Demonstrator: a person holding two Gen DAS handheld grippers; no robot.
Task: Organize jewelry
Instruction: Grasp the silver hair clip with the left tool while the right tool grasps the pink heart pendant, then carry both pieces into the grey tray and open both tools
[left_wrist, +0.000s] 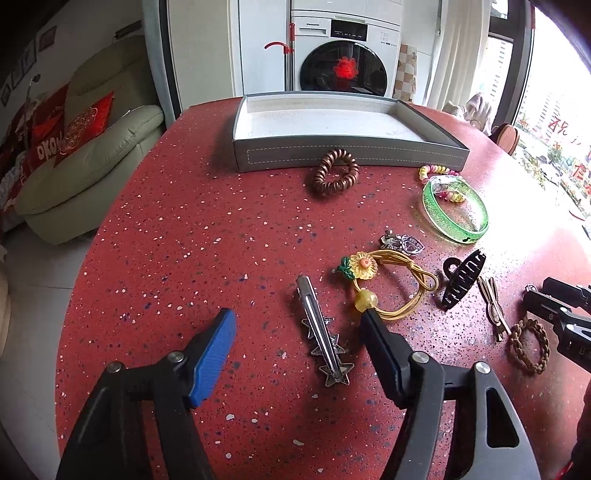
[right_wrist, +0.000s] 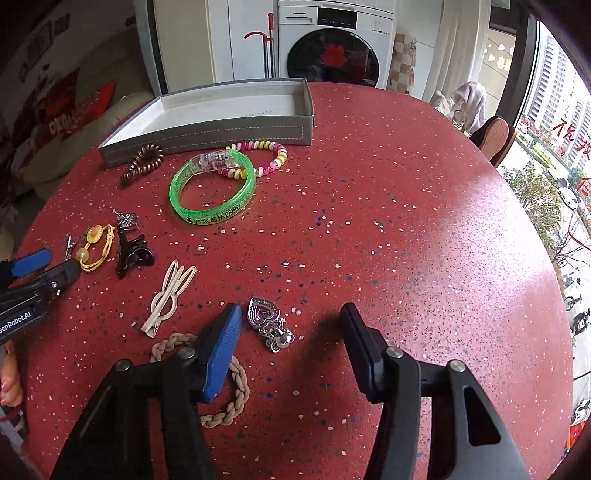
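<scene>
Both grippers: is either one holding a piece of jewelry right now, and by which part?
Neither. The left gripper straddles the star hair clip, the right gripper the heart pendant; no fingers touch.

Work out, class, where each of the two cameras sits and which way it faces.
Left wrist view: sits on the left gripper, facing down along its fingers at a star hair clip; the right gripper shows at the edge.
Right wrist view: sits on the right gripper, facing down at a heart pendant; the left gripper shows.
Shared: grey tray, green bangle, red table.

Red speckled table (left_wrist: 184, 221) — grey tray (left_wrist: 351, 157), green bangle (left_wrist: 455, 211), star clip (left_wrist: 325, 343), braided band (right_wrist: 225, 387), heart brooch (right_wrist: 267, 321)
</scene>
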